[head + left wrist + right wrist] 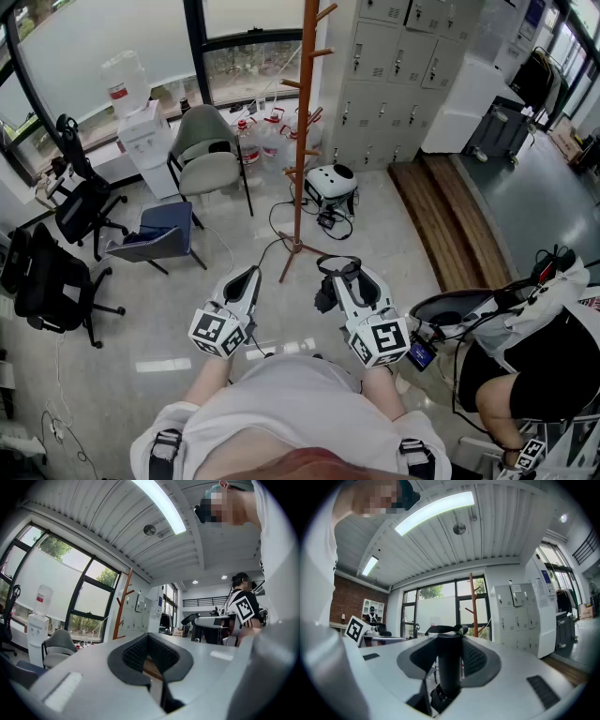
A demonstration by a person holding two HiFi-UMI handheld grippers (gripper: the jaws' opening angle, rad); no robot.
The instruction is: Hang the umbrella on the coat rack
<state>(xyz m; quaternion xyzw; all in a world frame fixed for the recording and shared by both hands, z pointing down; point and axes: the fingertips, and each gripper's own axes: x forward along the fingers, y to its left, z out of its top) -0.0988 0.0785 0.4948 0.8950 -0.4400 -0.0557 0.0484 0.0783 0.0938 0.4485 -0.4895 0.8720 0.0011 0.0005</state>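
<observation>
The tall orange-brown wooden coat rack stands on the floor ahead of me, with pegs up its pole. It also shows in the left gripper view as a coat rack by the window, and in the right gripper view as a coat rack behind the jaws. My right gripper is shut on a folded black umbrella. In the right gripper view the umbrella stands upright between the pads, its strap loop on top. My left gripper is level beside it, shut and holding nothing.
A grey chair and a blue seat stand left of the rack. Black office chairs are at far left. A water dispenser, grey lockers, a white device with cables, and a seated person at right.
</observation>
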